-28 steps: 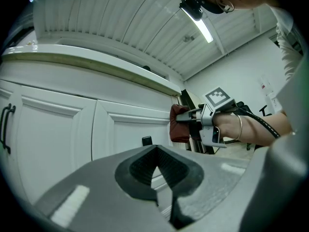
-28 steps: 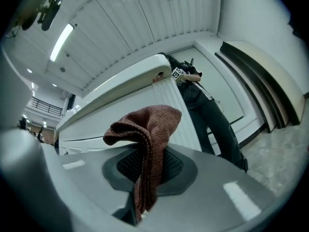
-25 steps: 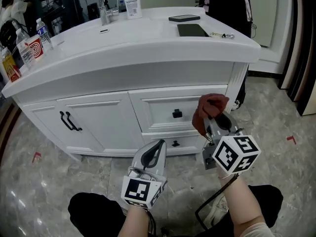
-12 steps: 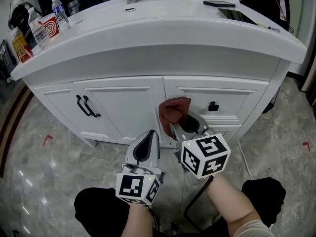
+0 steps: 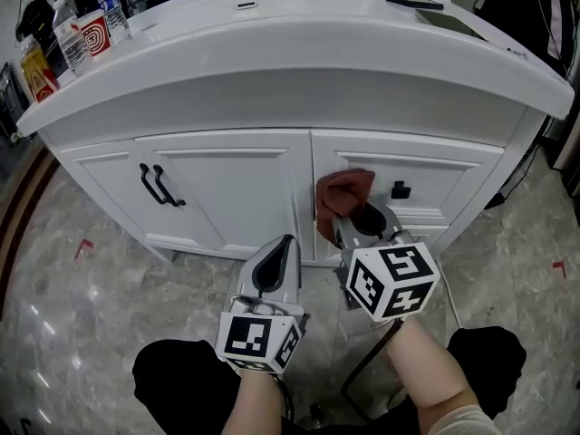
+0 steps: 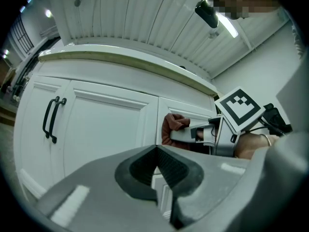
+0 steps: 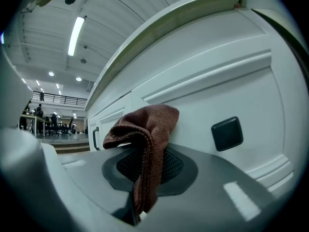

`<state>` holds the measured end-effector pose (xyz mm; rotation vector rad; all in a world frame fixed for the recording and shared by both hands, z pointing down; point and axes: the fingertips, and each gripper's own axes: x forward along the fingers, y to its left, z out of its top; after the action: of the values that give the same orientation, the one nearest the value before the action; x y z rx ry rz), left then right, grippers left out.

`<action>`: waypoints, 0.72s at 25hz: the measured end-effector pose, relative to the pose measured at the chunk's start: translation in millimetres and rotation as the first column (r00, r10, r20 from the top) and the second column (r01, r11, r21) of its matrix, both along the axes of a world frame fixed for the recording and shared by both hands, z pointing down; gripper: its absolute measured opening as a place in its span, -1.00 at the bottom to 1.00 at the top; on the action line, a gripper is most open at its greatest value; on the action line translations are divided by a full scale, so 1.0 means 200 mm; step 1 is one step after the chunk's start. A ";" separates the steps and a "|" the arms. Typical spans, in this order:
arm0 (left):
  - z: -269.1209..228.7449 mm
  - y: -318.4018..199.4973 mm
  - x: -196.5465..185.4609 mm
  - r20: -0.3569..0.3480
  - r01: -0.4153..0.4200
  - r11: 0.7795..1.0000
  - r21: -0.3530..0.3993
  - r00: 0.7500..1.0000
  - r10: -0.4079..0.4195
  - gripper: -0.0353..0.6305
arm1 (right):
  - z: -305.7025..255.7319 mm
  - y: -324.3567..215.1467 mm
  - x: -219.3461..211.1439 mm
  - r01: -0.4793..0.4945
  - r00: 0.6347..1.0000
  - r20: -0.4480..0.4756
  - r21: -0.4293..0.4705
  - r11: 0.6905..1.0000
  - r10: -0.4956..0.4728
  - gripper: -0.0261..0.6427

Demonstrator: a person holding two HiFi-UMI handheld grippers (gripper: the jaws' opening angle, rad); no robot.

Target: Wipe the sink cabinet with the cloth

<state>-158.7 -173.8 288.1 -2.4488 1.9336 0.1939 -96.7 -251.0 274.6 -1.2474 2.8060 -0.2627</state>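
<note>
The white sink cabinet (image 5: 227, 184) fills the head view, with a door on the left and drawers on the right. A reddish-brown cloth (image 5: 343, 192) is bunched against the top drawer front, left of its black knob (image 5: 400, 189). My right gripper (image 5: 355, 217) is shut on the cloth (image 7: 145, 134), which hangs down between its jaws. The cloth (image 6: 175, 125) also shows in the left gripper view, against the drawer. My left gripper (image 5: 277, 256) is shut and holds nothing, low in front of the door's right edge.
Two black bar handles (image 5: 156, 185) sit on the left door. Bottles and a red carton (image 5: 65, 43) stand at the counter's left end; a phone (image 5: 413, 2) lies at the back right. A person (image 5: 535, 7) stands behind the right corner. Grey marble floor (image 5: 72, 306) lies around.
The right gripper with the cloth has shifted slightly right along the drawer front, from near the door's edge toward the knob. The left gripper has barely moved.
</note>
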 end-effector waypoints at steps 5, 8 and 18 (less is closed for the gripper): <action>0.00 -0.02 0.06 -0.010 -0.027 1.000 0.006 1.000 0.027 -0.89 | 0.02 -0.05 0.14 -0.069 0.997 0.018 -0.026 0.997 0.069 -0.69; 0.01 -0.03 0.12 -0.001 -0.053 0.999 -0.003 0.999 0.053 -0.89 | 0.03 -0.06 0.18 -0.078 0.996 0.034 -0.055 0.995 0.080 -0.69; 0.01 -0.06 0.27 0.003 -0.108 0.994 -0.006 0.994 0.108 -0.89 | -0.02 0.01 0.38 -0.104 0.992 0.059 -0.075 0.992 0.109 -0.69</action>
<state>-104.0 -185.7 290.1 -2.5577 1.8035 0.1858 -21.6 -249.2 271.2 -1.3733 2.6893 -0.3923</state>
